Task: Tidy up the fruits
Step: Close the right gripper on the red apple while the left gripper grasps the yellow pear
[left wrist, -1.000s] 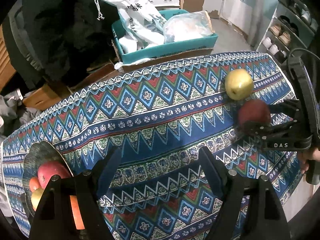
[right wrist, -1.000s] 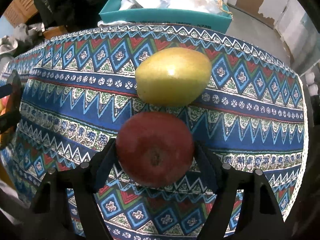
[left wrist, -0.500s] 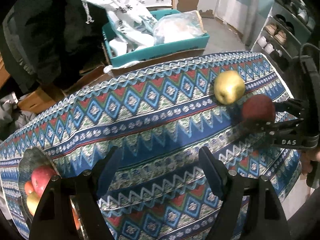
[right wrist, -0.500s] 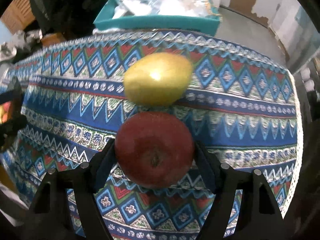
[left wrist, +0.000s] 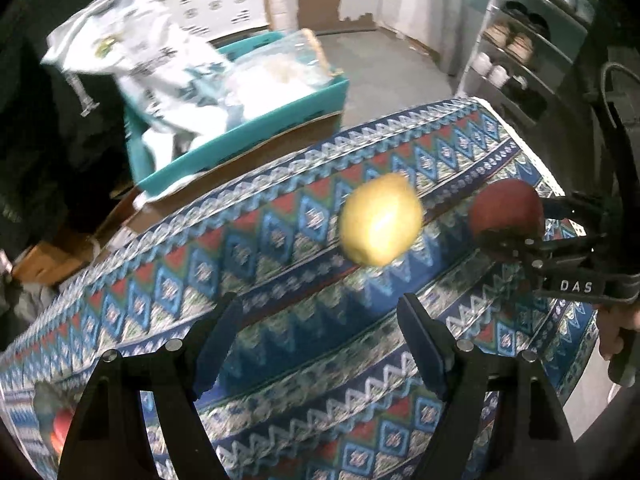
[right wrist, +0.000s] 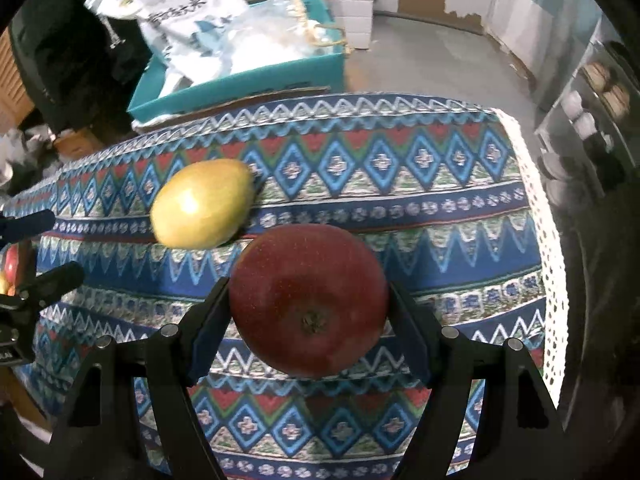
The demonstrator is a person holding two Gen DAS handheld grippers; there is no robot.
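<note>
My right gripper (right wrist: 310, 324) is shut on a dark red apple (right wrist: 308, 300), both pads pressing its sides, a little above the patterned tablecloth (right wrist: 400, 200). In the left wrist view the same red apple (left wrist: 506, 212) shows at the right, held in the right gripper (left wrist: 516, 226). A yellow-green pear (right wrist: 202, 204) lies on the cloth to the left of the apple; the pear (left wrist: 380, 224) sits just ahead of my left gripper (left wrist: 320, 340), which is open with nothing between its fingers. A dish with fruit (left wrist: 56, 420) peeks in at the lower left.
A teal crate (right wrist: 240, 80) with white bags stands beyond the table's far edge. Shelves with shoes (left wrist: 520, 48) line the right wall. The cloth's lace edge (right wrist: 548, 240) marks the table's right end. A hand (left wrist: 612, 336) grips the right tool.
The right gripper has closed on the red apple and lifted it off the cloth. My left gripper has swept right toward the pear, leaving the fruit dish almost out of view.
</note>
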